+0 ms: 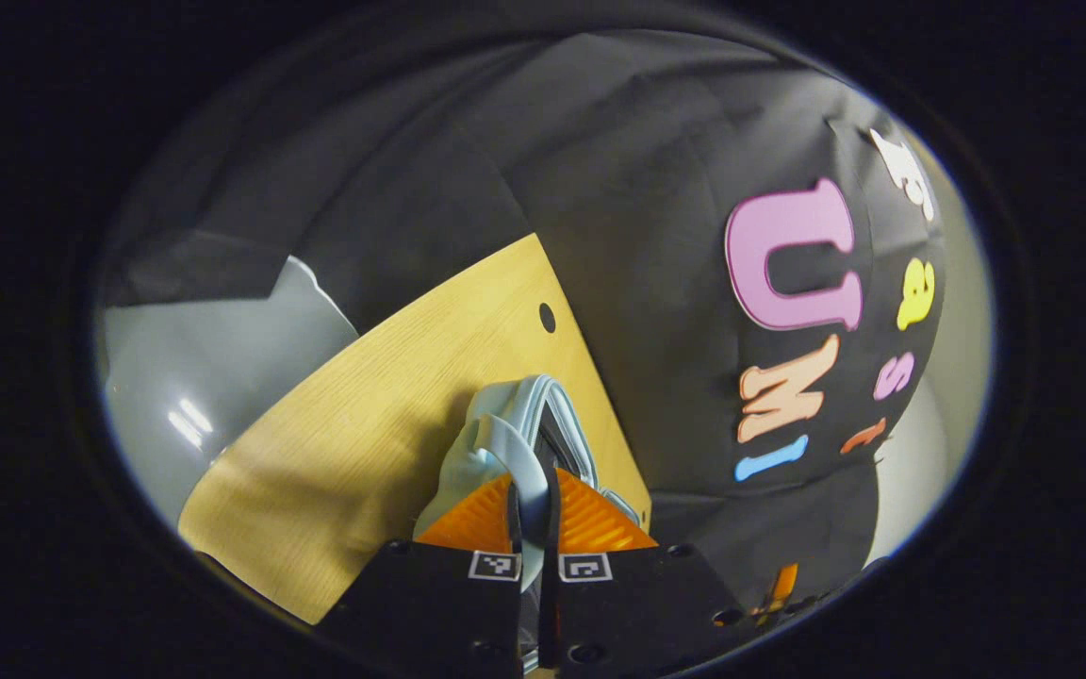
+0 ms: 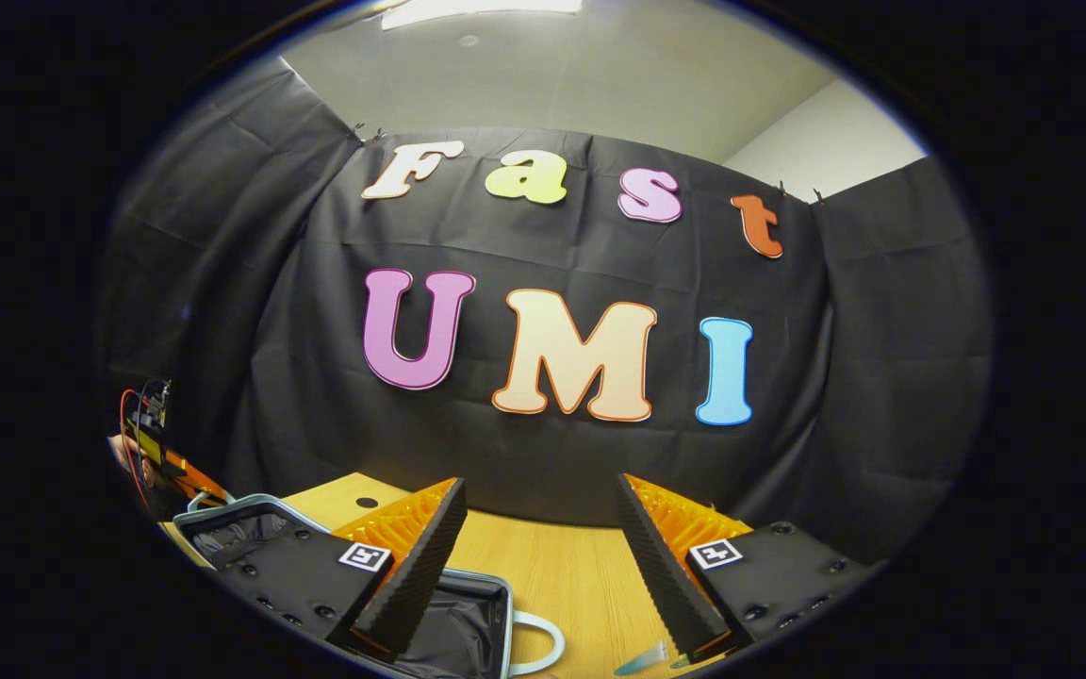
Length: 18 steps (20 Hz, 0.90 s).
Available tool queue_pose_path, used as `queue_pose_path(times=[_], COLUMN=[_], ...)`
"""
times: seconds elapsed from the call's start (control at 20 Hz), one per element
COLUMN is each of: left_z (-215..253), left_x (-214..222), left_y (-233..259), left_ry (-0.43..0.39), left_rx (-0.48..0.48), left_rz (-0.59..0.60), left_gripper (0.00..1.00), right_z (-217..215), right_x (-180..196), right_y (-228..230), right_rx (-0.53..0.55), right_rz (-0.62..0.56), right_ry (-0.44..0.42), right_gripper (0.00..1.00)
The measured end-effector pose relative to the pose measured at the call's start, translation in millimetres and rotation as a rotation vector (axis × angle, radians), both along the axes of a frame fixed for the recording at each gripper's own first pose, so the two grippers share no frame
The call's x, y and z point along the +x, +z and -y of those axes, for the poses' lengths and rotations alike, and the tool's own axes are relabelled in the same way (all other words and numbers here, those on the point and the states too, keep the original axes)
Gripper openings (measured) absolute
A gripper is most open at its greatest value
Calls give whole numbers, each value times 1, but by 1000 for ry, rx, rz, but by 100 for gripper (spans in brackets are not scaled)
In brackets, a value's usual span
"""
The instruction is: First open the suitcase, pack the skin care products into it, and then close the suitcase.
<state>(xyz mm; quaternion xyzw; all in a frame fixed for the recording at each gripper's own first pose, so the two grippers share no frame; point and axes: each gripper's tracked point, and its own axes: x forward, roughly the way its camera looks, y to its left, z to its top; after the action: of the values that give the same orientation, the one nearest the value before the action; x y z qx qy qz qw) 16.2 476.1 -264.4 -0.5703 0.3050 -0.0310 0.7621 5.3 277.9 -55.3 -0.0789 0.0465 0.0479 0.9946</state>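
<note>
Over the table (image 2: 562,566), left gripper (image 1: 532,505) pinches suitcase (image 1: 543,424).

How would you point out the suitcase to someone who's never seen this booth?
Find the wooden table in front of the black cloth wall. The suitcase lies open on it, its dark lining showing. Its pale blue rim and looped handle set it apart.

1. In the left gripper view we see the left gripper (image 1: 534,514) at the suitcase (image 1: 529,424) rim, near the table (image 1: 354,415) edge by the booth wall.
2. In the right gripper view, the open suitcase (image 2: 449,632) lies on the table (image 2: 562,566), below the right gripper (image 2: 538,556) and to its left.
3. The other gripper (image 2: 161,453) sits at the suitcase's far left end.
</note>
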Motion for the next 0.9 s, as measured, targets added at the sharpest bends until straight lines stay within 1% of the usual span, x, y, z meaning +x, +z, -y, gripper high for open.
queue_pose_path(times=[0.05,0.1,0.15,0.2,0.25,0.3,0.35,0.45,0.5,0.55,0.6,0.7,0.8,0.9], left_z=[-9,-26,-35,-38,-37,-45,-51,-54,-62,-70,-83,-93,-84,-62], left_x=[-5,-9,-21,-17,-15,-19,-15,-16,-18,-18,-16,-9,4,11], left_y=[-22,-47,-59,-58,-55,-55,-58,-56,-53,-52,-47,-16,29,72], left_ry=[15,44,26,71,91,106,112,106,114,129,152,186,202,199], left_rx=[35,136,162,118,101,143,192,271,335,425,526,711,878,1019], left_rz=[-64,-144,-204,-193,-181,-184,-190,-202,-215,-223,-220,-173,-88,8], left_gripper=[1,3,5,9,6,6,13,57,78,100,96,96,96,96], right_z=[-2,-3,-5,-6,-6,-7,-8,-7,-5,-2,1,14,29,48], right_x=[2,2,4,4,5,5,5,7,7,9,9,8,9,11], right_y=[0,0,-1,-2,-3,-6,-9,-11,-11,-12,-12,-9,-6,-1], right_rx=[-4,-7,-7,-8,-10,-7,-4,-5,-2,5,10,13,22,45], right_rz=[0,-1,-1,-2,-5,-15,-23,-27,-30,-31,-31,-25,-13,5], right_ry=[3,5,8,11,11,13,17,20,20,18,13,-1,-20,-37], right_gripper=[99,99,99,99,99,99,100,99,99,99,99,99,99,99])
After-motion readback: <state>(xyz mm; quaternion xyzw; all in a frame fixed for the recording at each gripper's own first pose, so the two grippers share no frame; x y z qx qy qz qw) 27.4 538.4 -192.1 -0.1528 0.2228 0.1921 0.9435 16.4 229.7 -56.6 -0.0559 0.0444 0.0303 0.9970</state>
